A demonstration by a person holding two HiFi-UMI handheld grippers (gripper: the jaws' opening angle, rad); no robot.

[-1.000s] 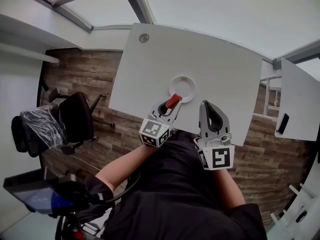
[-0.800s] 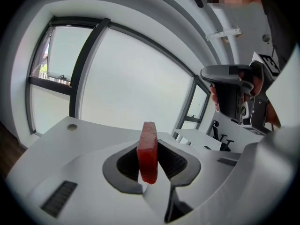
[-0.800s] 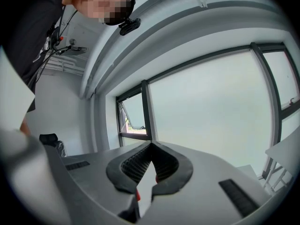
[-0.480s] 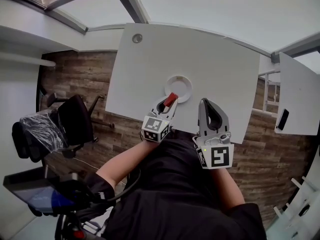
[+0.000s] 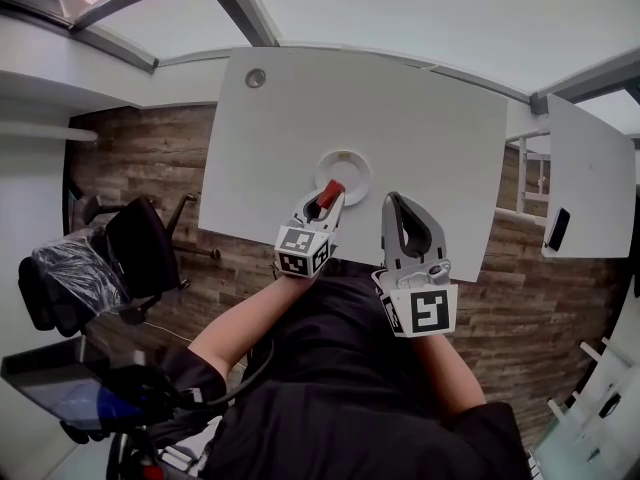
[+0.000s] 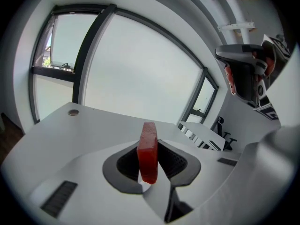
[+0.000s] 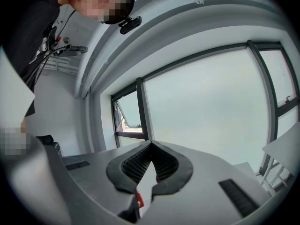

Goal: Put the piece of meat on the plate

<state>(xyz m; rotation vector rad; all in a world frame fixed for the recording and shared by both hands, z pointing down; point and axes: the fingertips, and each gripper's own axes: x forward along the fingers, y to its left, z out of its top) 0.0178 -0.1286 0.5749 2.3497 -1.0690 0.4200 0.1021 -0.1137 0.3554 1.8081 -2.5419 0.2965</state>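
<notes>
A red piece of meat [image 5: 330, 194] stands upright between the jaws of my left gripper [image 5: 327, 199], which is shut on it. In the left gripper view the meat [image 6: 148, 151] is a narrow red slab pinched by the dark pads. It hangs at the near rim of the white round plate [image 5: 343, 158] on the white table [image 5: 430, 128]. My right gripper [image 5: 391, 202] is to the right of the plate, its jaws shut with the tips touching and nothing between them [image 7: 149, 145]. It also shows in the left gripper view [image 6: 243, 74].
A black office chair [image 5: 140, 253] stands on the wooden floor to the left. A second white table [image 5: 590, 168] with a dark phone [image 5: 557, 229] is at the right. A round grommet [image 5: 256, 78] sits in the table's far left corner.
My left gripper has come down with the meat, closer to the plate's near rim. The right gripper has stayed where it was.
</notes>
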